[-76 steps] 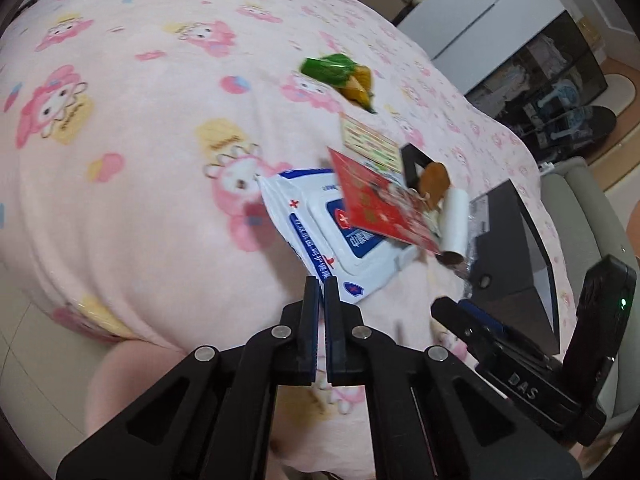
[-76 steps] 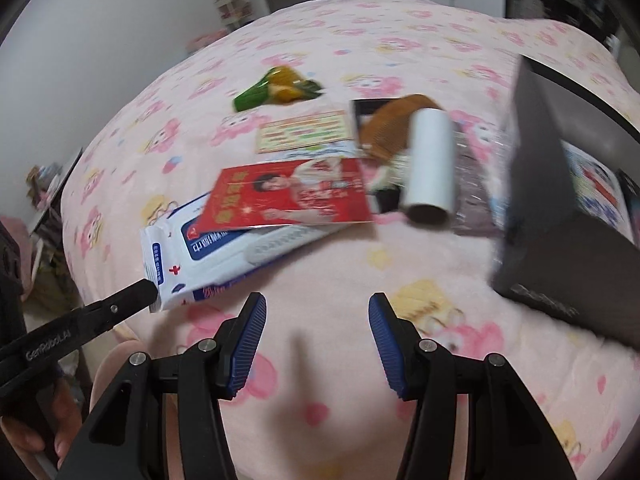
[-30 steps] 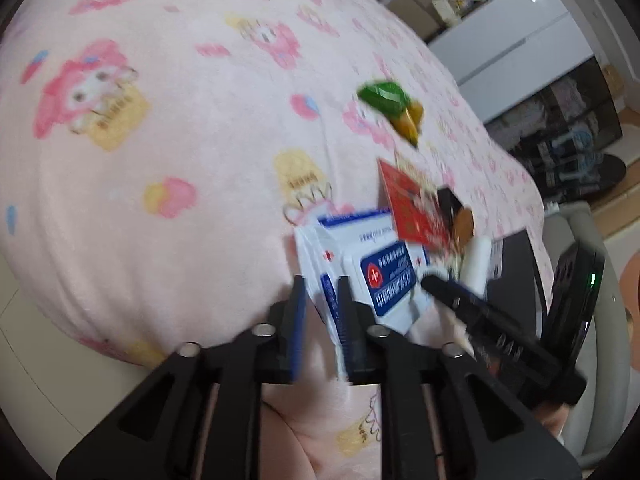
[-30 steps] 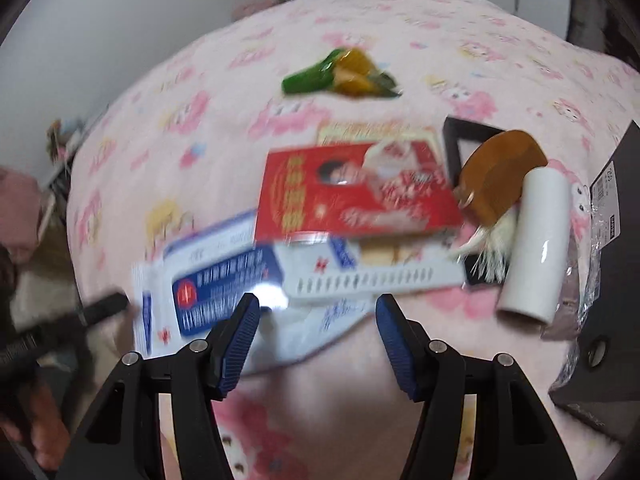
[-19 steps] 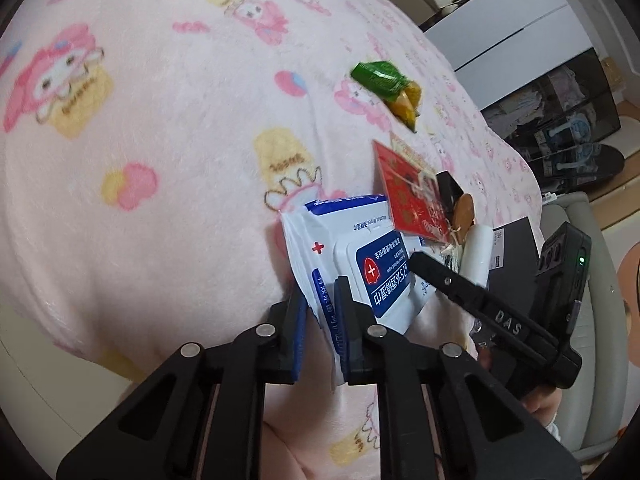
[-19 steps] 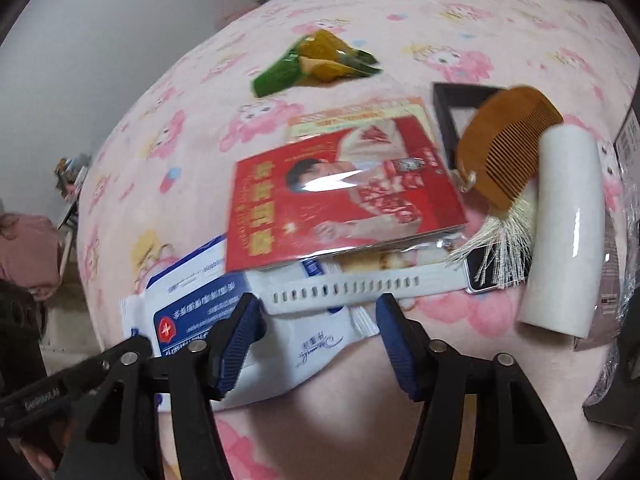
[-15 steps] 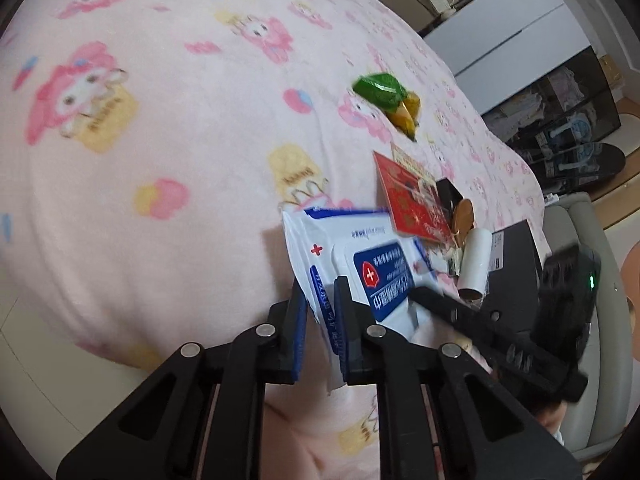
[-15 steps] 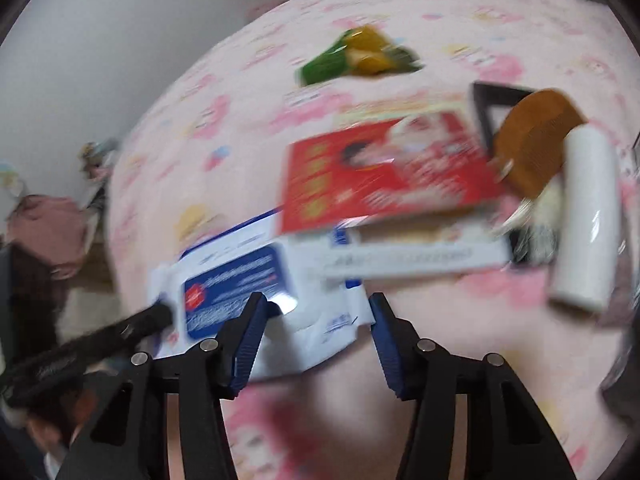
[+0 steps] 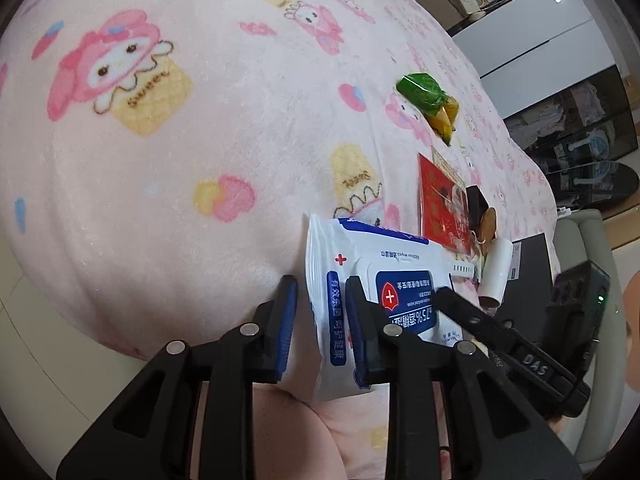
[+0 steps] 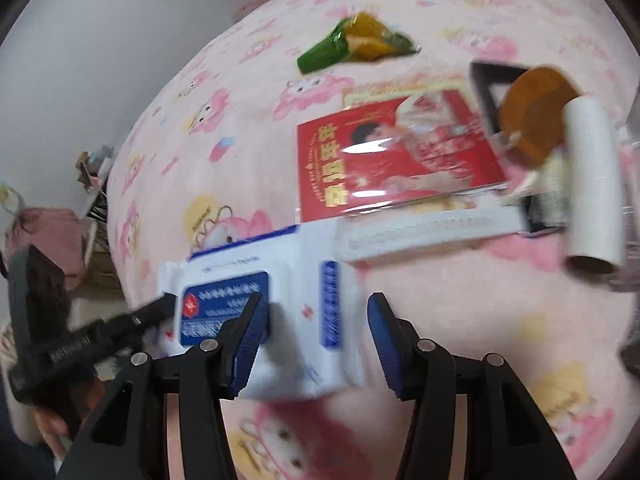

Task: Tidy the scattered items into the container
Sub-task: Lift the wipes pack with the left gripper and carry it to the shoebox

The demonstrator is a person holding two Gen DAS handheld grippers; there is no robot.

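Note:
A white and blue wet-wipes pack (image 9: 360, 280) lies near the bed's front edge; its end flap stands between the fingers of my left gripper (image 9: 320, 308), which has a gap around it. In the right wrist view the pack (image 10: 304, 304) sits between the wide-open fingers of my right gripper (image 10: 316, 344), blurred. A red card packet (image 10: 392, 160), a white strap (image 10: 428, 232), a wooden comb (image 10: 536, 104), a white roll (image 10: 592, 184) and a green-yellow snack bag (image 10: 356, 40) lie beyond. The black box (image 9: 528, 264) stands at the right.
The pink cartoon blanket (image 9: 180, 140) covers the bed, with its edge and the floor (image 9: 36, 340) at the left. A small black frame (image 10: 492, 80) lies under the comb. Cabinets (image 9: 540, 32) stand behind the bed. The right gripper's body (image 9: 520, 352) reaches in beside the left one.
My left gripper went from shut to gripping the pack's flap, then loosened a little. My right gripper moved left over the pack, which now sits between its open fingers.

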